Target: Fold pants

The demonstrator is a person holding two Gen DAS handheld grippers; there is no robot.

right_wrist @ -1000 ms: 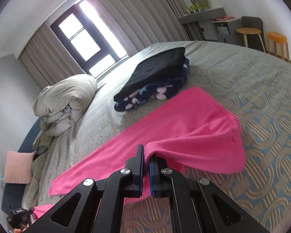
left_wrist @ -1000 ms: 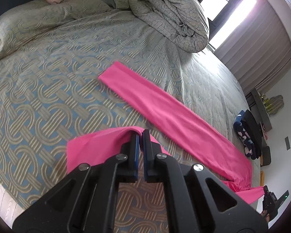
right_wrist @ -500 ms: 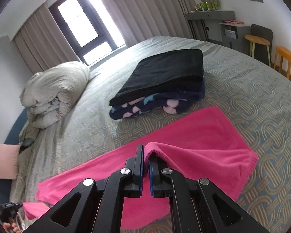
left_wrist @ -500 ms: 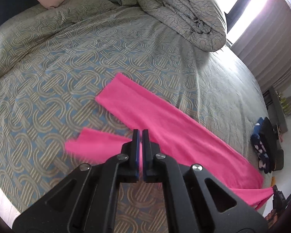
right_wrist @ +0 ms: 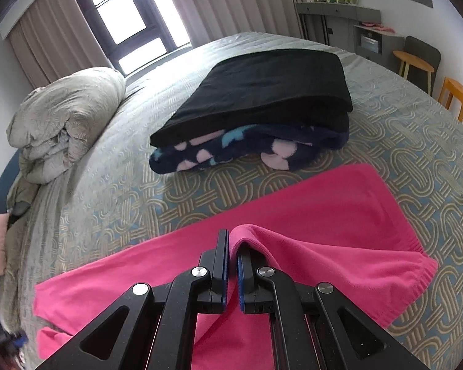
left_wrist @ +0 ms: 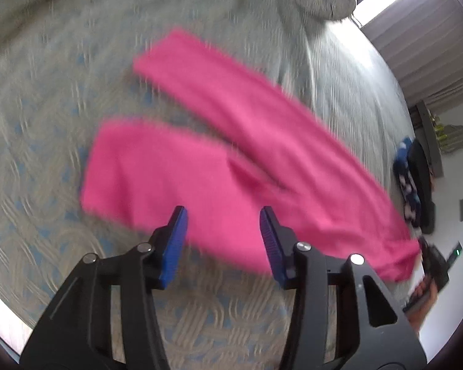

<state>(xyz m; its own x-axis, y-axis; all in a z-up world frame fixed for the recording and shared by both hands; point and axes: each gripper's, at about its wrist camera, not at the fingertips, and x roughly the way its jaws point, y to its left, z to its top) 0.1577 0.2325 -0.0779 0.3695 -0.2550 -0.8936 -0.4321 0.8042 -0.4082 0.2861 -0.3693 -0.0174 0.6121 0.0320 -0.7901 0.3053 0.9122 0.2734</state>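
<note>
From the right wrist view, the pants (right_wrist: 308, 225) lay flat across the bed (right_wrist: 416, 141), running from about four o'clock toward eight o'clock, with the right gripper (right_wrist: 233, 246) at six o'clock, a fold of their cloth between its fingers. Beyond the pants at twelve o'clock sat a stack of folded clothes (right_wrist: 262, 104) on the bed, and a bundled duvet (right_wrist: 64, 123) lay well apart at ten o'clock. In the left wrist view, the left gripper (left_wrist: 222, 219) hung at six o'clock over one leg, and the other leg stretched from eleven o'clock to four o'clock.
</note>
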